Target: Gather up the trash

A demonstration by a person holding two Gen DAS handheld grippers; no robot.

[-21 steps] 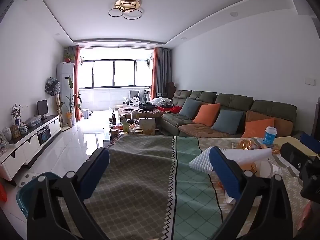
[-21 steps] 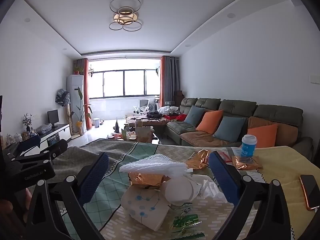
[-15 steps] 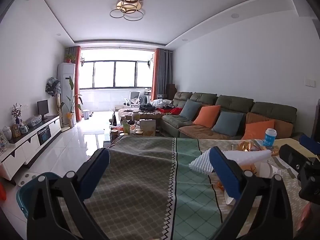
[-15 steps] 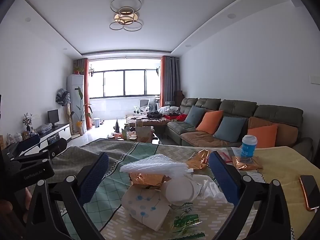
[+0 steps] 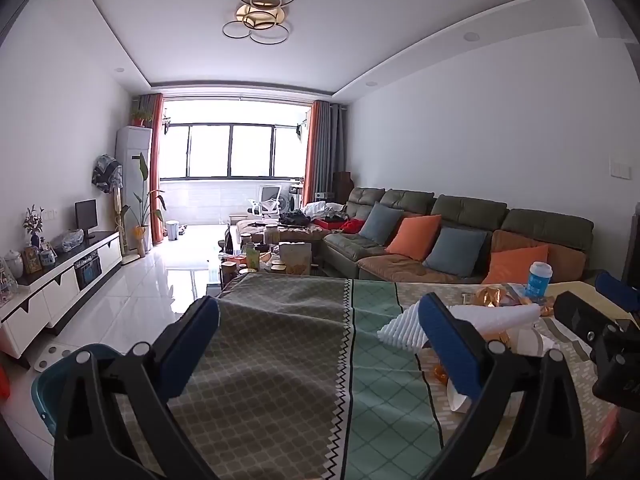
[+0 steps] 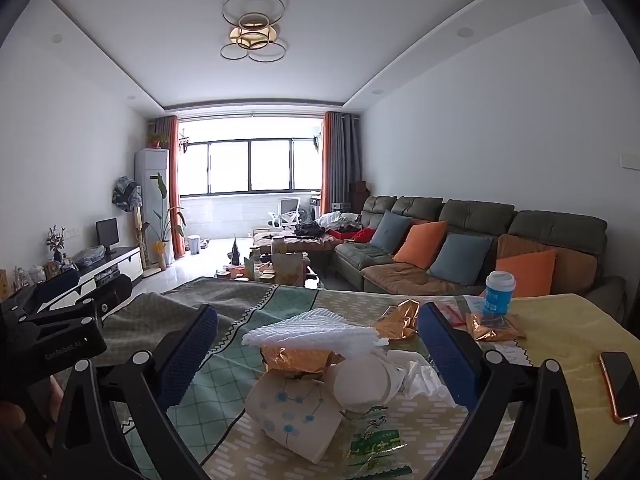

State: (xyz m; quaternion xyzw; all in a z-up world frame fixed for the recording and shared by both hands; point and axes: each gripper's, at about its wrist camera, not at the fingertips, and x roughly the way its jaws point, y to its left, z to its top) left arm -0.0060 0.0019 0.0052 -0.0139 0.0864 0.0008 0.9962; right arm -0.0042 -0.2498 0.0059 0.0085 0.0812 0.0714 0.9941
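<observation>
Both grippers, left point(image 5: 318, 344) and right point(image 6: 318, 354), hovering jaws wide, gripping nothing; white foam sheet point(image 6: 312, 334), crumpled paper cup point(image 6: 294, 416), gold wrappers point(image 6: 396, 320) sitting uncollected mid-surface

walls: plain white
floor point(image 5: 132, 300): glossy white tile
window point(image 5: 230, 150): wide, bright, orange curtains either side
sofa point(image 6: 480, 240): long olive sectional, orange and blue cushions
light point(image 6: 253, 32): ring ceiling fixture

Bare tablecloth point(image 5: 280, 360) left of trash pile point(image 6: 320, 368).
</observation>
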